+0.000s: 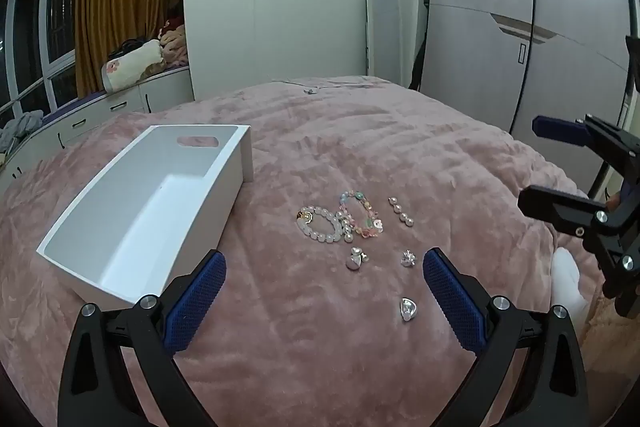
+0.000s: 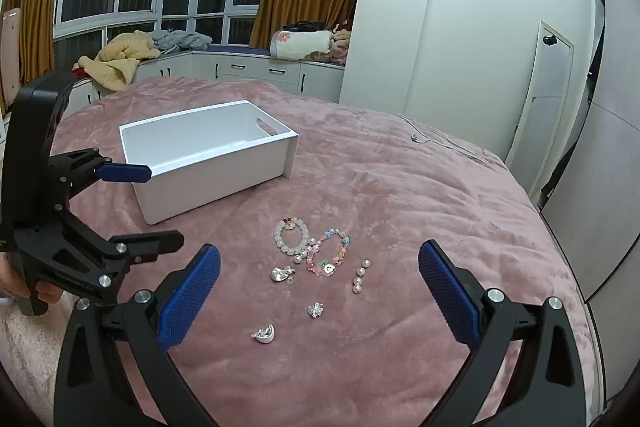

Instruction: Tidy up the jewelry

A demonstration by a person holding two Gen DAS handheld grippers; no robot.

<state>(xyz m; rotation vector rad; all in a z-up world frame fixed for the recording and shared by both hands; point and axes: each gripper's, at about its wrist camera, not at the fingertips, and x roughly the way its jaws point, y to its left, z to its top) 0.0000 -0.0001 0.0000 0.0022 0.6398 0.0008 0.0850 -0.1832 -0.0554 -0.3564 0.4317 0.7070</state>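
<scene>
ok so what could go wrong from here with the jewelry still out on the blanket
1. The white bead bracelet and pastel bracelet lie touching, so lifting one may drag the other.
2. The silver charms are tiny on the plush pink blanket; the wide-open right hand-held gripper could pinch fabric or press them in.
3. The white box sits on soft bedding and might tip if nudged.

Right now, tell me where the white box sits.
The white box rests on the pink blanket, left of and beyond the jewelry; its nearest piece is the white bead bracelet. The left wrist view shows it left too.
</scene>
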